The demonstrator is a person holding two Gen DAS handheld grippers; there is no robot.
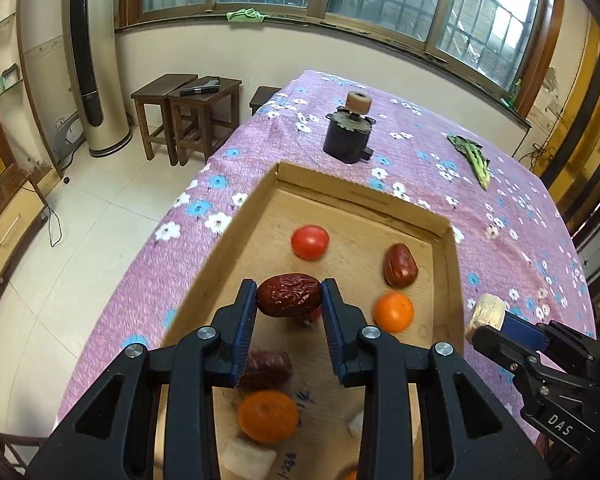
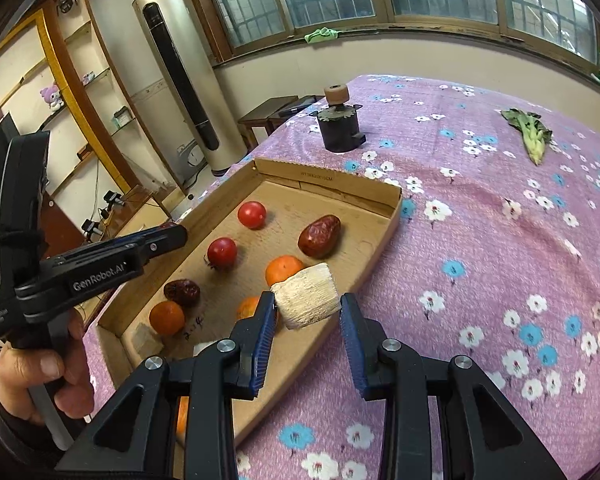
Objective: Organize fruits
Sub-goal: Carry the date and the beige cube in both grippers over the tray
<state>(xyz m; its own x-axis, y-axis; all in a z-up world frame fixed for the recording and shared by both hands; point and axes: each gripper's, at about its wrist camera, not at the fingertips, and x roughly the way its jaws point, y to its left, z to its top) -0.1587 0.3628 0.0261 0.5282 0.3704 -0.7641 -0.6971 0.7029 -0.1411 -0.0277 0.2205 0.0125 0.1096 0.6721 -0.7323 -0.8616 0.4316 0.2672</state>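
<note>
Left gripper (image 1: 289,294) clamps a date (image 1: 289,295) above the tray (image 1: 364,196); right gripper (image 2: 306,304) clamps a pale chunk (image 2: 306,300) at the tray's 3 o'clock rim. Sorting appears midway: most fruit sits inside

In the left wrist view, the held red date (image 1: 289,294) hides most of a tomato (image 1: 309,317) just behind it, and the left gripper's fingers (image 1: 242,332) cover part of another date (image 1: 266,368) at 6 o'clock. A white chunk (image 1: 246,460) and an orange fruit (image 1: 350,475) are cut off by the bottom edge. In the right wrist view, the pale fibrous chunk (image 2: 306,301) covers the lower right of an orange (image 2: 282,269), and the writing on the cardboard tray (image 2: 384,236) floor is too small to read.
</note>
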